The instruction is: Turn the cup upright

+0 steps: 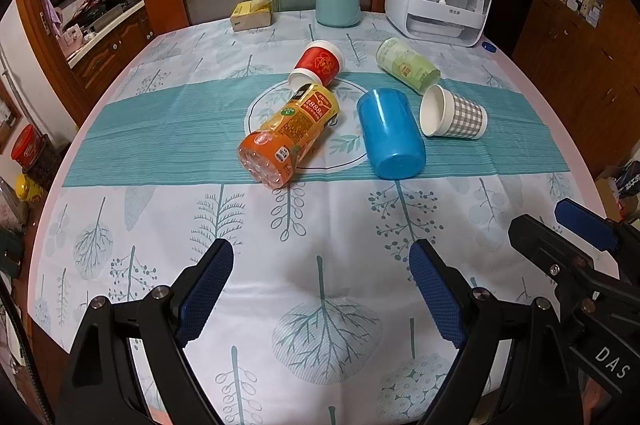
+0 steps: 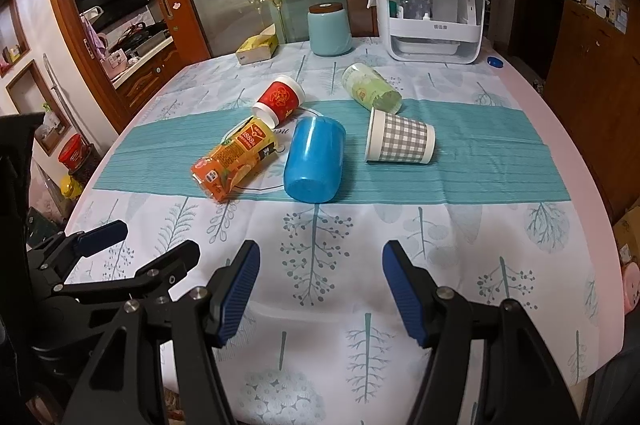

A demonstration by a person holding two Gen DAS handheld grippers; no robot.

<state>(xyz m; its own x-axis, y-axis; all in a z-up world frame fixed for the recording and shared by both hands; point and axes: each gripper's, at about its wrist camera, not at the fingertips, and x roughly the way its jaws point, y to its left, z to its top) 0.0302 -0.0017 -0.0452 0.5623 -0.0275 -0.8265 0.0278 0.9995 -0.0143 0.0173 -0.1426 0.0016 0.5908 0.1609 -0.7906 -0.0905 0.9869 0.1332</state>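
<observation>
Blue cup (image 1: 390, 133), smooth plastic cylinder, lies sideways on the patterned tablecloth (image 1: 168, 145).

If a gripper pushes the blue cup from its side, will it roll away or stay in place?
The blue cup lies on its side, so it would probably roll, curving since it tapers slightly. Its smooth, glossy plastic may slip between fingers. It looks empty, thus likely light.

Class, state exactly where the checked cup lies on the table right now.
In both views the checked cup lies on its side on the teal band, right of the blue cup and just in front of the green cup, well beyond both grippers.
</observation>
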